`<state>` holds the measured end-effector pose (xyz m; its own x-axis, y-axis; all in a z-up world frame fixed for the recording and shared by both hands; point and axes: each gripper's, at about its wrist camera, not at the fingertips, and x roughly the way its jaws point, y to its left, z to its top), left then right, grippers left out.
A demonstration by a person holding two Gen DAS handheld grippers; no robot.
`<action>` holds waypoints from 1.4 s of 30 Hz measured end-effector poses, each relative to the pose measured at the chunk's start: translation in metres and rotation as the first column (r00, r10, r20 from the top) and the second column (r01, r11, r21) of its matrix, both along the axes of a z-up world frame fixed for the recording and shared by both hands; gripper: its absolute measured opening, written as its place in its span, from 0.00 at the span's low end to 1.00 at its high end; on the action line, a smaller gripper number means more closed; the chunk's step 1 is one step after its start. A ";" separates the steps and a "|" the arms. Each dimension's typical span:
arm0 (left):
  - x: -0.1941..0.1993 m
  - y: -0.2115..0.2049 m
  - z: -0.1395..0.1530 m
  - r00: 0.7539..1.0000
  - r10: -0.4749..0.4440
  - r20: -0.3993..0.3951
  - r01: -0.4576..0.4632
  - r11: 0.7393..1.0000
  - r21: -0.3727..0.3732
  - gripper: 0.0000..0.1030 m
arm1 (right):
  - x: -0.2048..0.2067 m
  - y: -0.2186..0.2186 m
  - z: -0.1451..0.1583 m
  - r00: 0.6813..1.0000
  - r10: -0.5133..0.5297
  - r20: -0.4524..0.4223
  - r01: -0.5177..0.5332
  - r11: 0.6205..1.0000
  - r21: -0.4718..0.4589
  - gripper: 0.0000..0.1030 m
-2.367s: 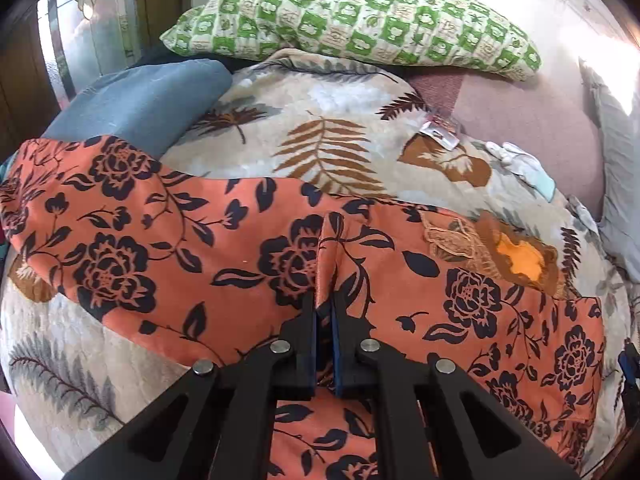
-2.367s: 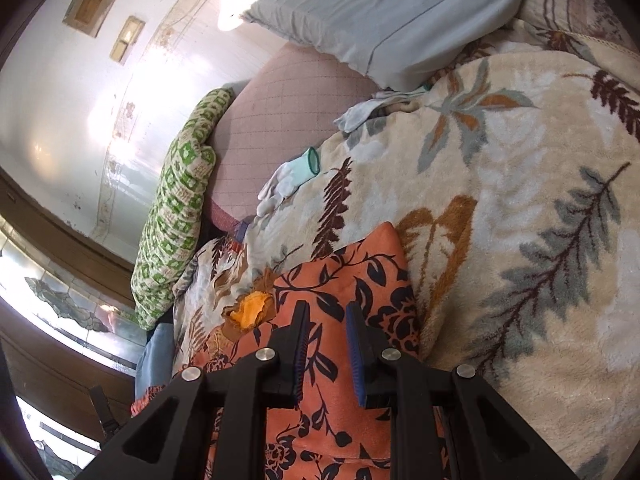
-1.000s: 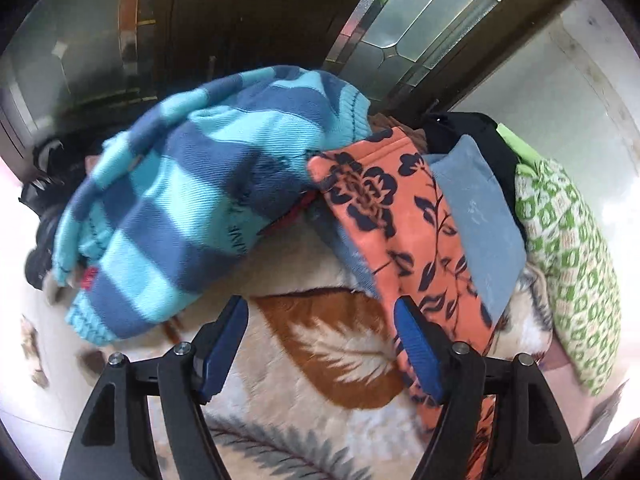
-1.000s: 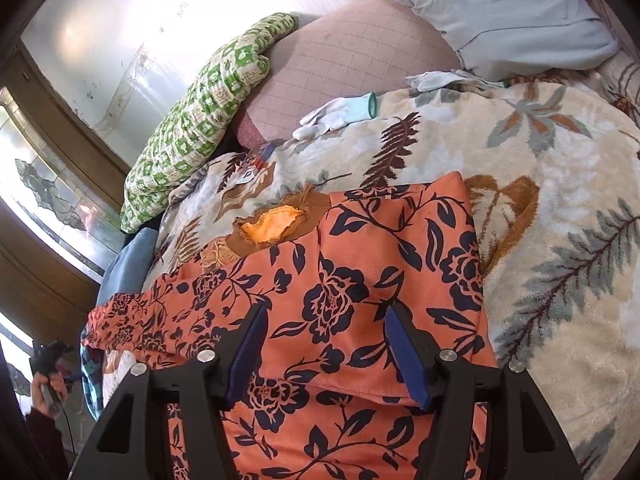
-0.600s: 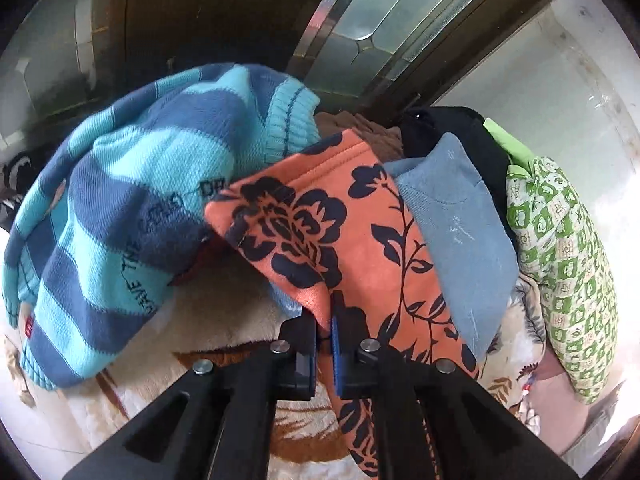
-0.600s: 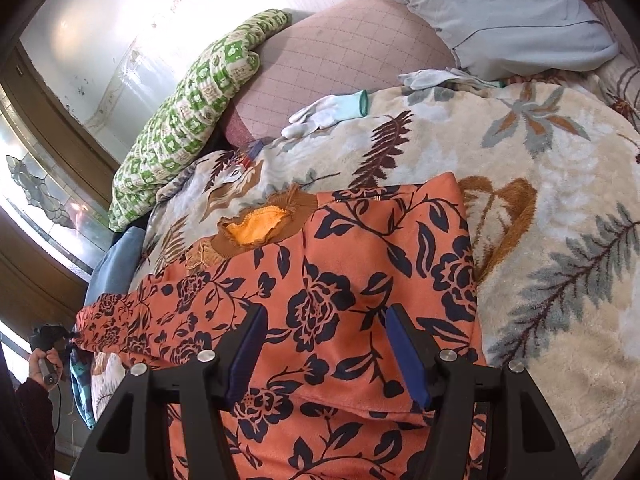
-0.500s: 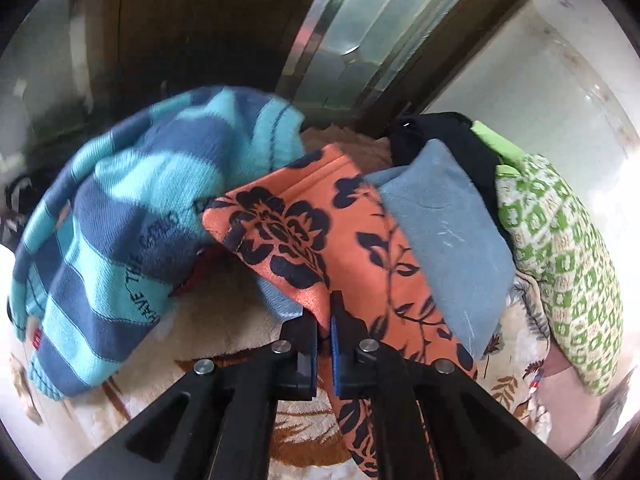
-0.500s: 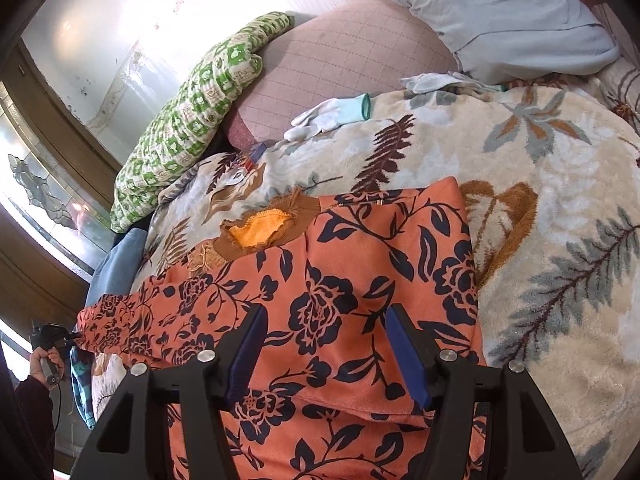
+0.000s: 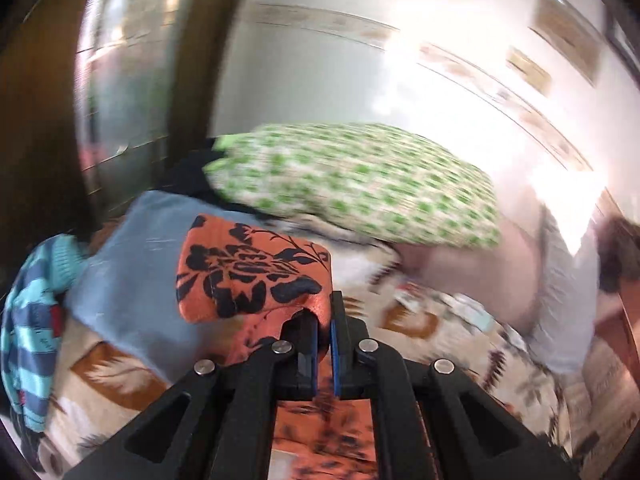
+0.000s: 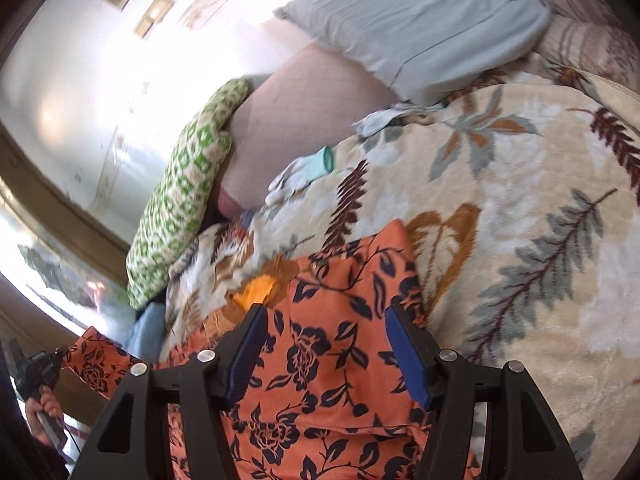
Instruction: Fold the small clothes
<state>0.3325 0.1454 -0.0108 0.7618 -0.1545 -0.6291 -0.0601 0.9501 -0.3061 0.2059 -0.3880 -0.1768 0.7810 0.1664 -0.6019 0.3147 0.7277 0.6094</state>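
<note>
**A:** Left wrist view first: my left gripper (image 9: 324, 330) is clamped tight on one end of the orange floral garment (image 9: 256, 276), and that end is lifted clear of the leaf-print blanket (image 9: 116, 372). Blurry picture, mind you.

**B:** And the other tool?

**A:** My right gripper (image 10: 324, 350) stands wide apart over the main spread of that garment (image 10: 344, 344), which lies flat on the blanket (image 10: 540, 240). Nothing pinched there; whether the tips touch the cloth I cannot tell.

**B:** Count the clothes for me.

**A:** One orange garment. Beside its raised end, one plain blue piece (image 9: 132, 276) and one striped blue knit (image 9: 28, 328) at the blanket's edge.

**B:** Pillows?

**A:** Three: one green-patterned pillow (image 10: 188, 192), one pink cushion (image 10: 304, 108), one pale blue pillow (image 10: 420, 20). Two pale gloves lie on the blanket near them, one with a teal cuff (image 10: 304, 174) and another (image 10: 384, 120) just beyond.

**B:** Anyone in shot?

**A:** One hand (image 10: 44, 404), low at the right view's edge, gripping a dark handle.
</note>
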 end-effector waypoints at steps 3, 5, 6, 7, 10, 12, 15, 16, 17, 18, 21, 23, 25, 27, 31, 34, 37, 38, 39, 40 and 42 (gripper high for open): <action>-0.001 -0.076 0.003 0.992 -0.125 0.009 0.125 0.992 0.009 0.04 | -0.011 -0.025 0.002 0.998 -0.064 0.021 0.063 0.996 0.062 0.63; -0.002 -0.131 -0.001 0.978 -0.209 0.000 0.209 0.978 0.009 0.04 | -0.019 -0.043 0.003 0.993 -0.118 0.031 0.114 0.989 0.099 0.63; -0.002 -0.154 -0.004 0.971 -0.238 -0.007 0.238 0.971 0.003 0.04 | -0.023 -0.051 0.004 0.989 -0.142 0.036 0.137 0.984 0.116 0.63; -0.002 -0.179 -0.011 0.962 -0.271 -0.019 0.271 0.963 -0.007 0.04 | -0.028 -0.060 0.004 0.985 -0.164 0.044 0.157 0.978 0.136 0.63; -0.002 -0.244 -0.041 0.935 -0.347 -0.071 0.346 0.938 -0.034 0.04 | -0.041 -0.081 0.007 0.973 -0.223 0.065 0.208 0.962 0.175 0.63; -0.002 -0.282 -0.069 0.914 -0.388 -0.123 0.382 0.922 -0.070 0.04 | -0.047 -0.093 0.009 0.965 -0.250 0.074 0.232 0.953 0.196 0.63; -0.007 -0.332 -0.112 0.883 -0.431 -0.184 0.423 0.902 -0.085 0.04 | -0.053 -0.107 0.008 0.956 -0.281 0.081 0.257 0.940 0.224 0.63; -0.012 -0.347 -0.125 0.874 -0.441 -0.202 0.435 0.897 -0.076 0.04 | -0.055 -0.111 0.007 0.954 -0.289 0.082 0.264 0.936 0.232 0.63; -0.015 -0.360 -0.138 0.864 -0.453 -0.220 0.449 0.891 -0.071 0.04 | -0.056 -0.114 0.006 0.952 -0.294 0.082 0.268 0.933 0.241 0.63; -0.019 -0.373 -0.154 0.847 -0.473 -0.243 0.471 0.879 -0.073 0.04 | -0.055 -0.116 0.006 0.952 -0.296 0.080 0.268 0.930 0.249 0.63; -0.027 -0.394 -0.180 0.800 -0.531 -0.278 0.531 0.843 -0.081 0.12 | -0.054 -0.121 0.004 0.954 -0.291 0.078 0.261 0.928 0.266 0.63; -0.036 -0.405 -0.182 0.772 -0.577 -0.268 0.583 0.810 -0.065 0.18 | -0.053 -0.121 0.004 0.958 -0.278 0.076 0.249 0.931 0.268 0.63; -0.045 -0.412 -0.174 0.722 -0.646 -0.250 0.650 0.756 -0.076 0.25 | -0.053 -0.120 0.004 0.961 -0.268 0.076 0.239 0.934 0.264 0.63; -0.054 -0.412 -0.158 0.690 -0.696 -0.200 0.699 0.712 -0.066 0.35 | -0.052 -0.118 0.005 0.961 -0.263 0.079 0.236 0.937 0.258 0.63; -0.068 -0.383 -0.119 0.708 -0.697 -0.115 0.705 0.707 0.057 0.62 | -0.047 -0.112 0.004 0.968 -0.238 0.075 0.211 0.942 0.260 0.63; -0.065 -0.334 -0.106 0.767 -0.636 -0.087 0.641 0.763 0.077 0.62 | -0.038 -0.098 0.007 0.981 -0.177 0.084 0.153 0.960 0.234 0.63; -0.054 -0.271 -0.116 0.866 -0.488 -0.111 0.500 0.853 0.150 0.62 | -0.024 -0.078 0.008 0.991 -0.089 0.100 0.064 0.972 0.228 0.63; -0.049 -0.248 -0.123 0.896 -0.427 -0.125 0.443 0.879 0.174 0.62 | -0.018 -0.069 0.008 0.994 -0.058 0.095 0.036 0.975 0.219 0.63; -0.043 -0.224 -0.132 0.923 -0.353 -0.154 0.379 0.904 0.200 0.62 | -0.013 -0.059 0.007 0.996 -0.032 0.089 0.014 0.979 0.202 0.63; -0.038 -0.201 -0.142 0.943 -0.273 -0.189 0.312 0.922 0.227 0.62 | -0.007 -0.049 0.007 0.997 -0.005 0.083 -0.011 0.983 0.182 0.63; -0.029 -0.160 -0.158 0.966 -0.134 -0.221 0.192 0.946 0.262 0.62 | 0.005 -0.028 0.007 0.996 0.045 0.075 -0.055 0.989 0.141 0.63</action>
<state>0.3035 -0.0148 -0.1684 0.5966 -0.0629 -0.8001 0.0706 0.9972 -0.0257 0.2105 -0.4165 -0.1697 0.8099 0.2862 -0.5121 0.2321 0.6455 0.7277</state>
